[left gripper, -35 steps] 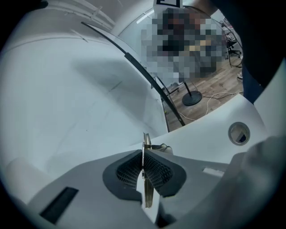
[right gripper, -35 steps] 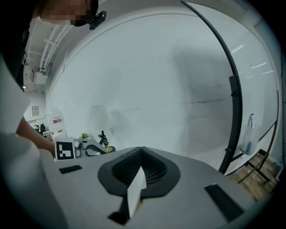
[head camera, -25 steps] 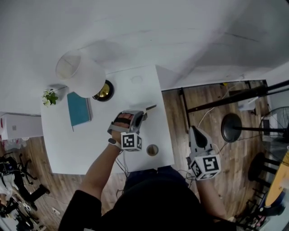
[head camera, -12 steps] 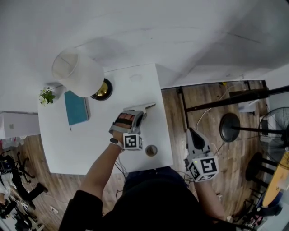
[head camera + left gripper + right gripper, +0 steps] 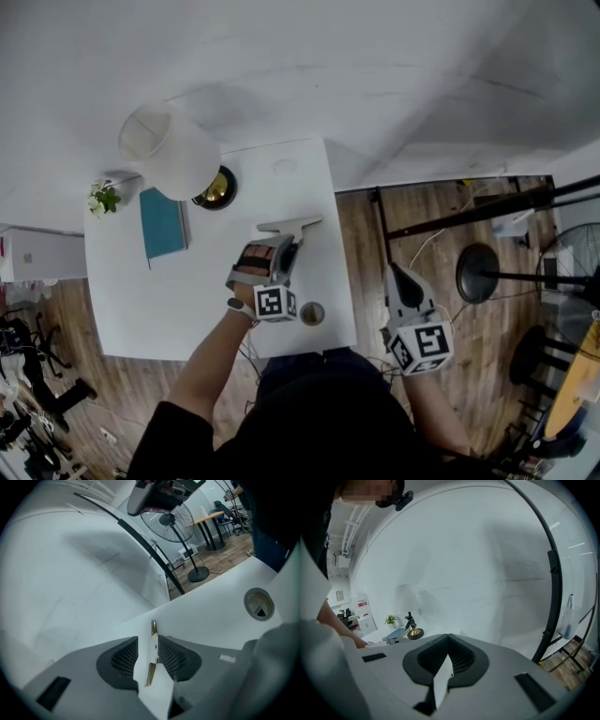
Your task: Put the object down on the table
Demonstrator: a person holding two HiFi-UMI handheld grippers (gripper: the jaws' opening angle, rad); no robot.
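A thin, flat, white-and-metal object [image 5: 291,225] rests on the white table [image 5: 187,300] near its right side. In the left gripper view it stands edge-on [image 5: 152,641] between my jaws. My left gripper [image 5: 287,241] points at it, its jaws opening, and the mesh pads [image 5: 124,656] stand slightly off the object on both sides. My right gripper [image 5: 401,281] hangs off the table's right edge above the wooden floor. Its jaws [image 5: 448,637] are shut with nothing in them.
A white lamp shade [image 5: 169,150] on a brass base [image 5: 217,187], a teal book [image 5: 162,223] and a small plant [image 5: 103,199] fill the table's back left. A small round cup [image 5: 312,312] sits beside the left gripper. A fan stand [image 5: 483,267] is on the floor at right.
The object has settled flatter onto the table in front of the left gripper, which has eased back a little. The right gripper has barely moved.
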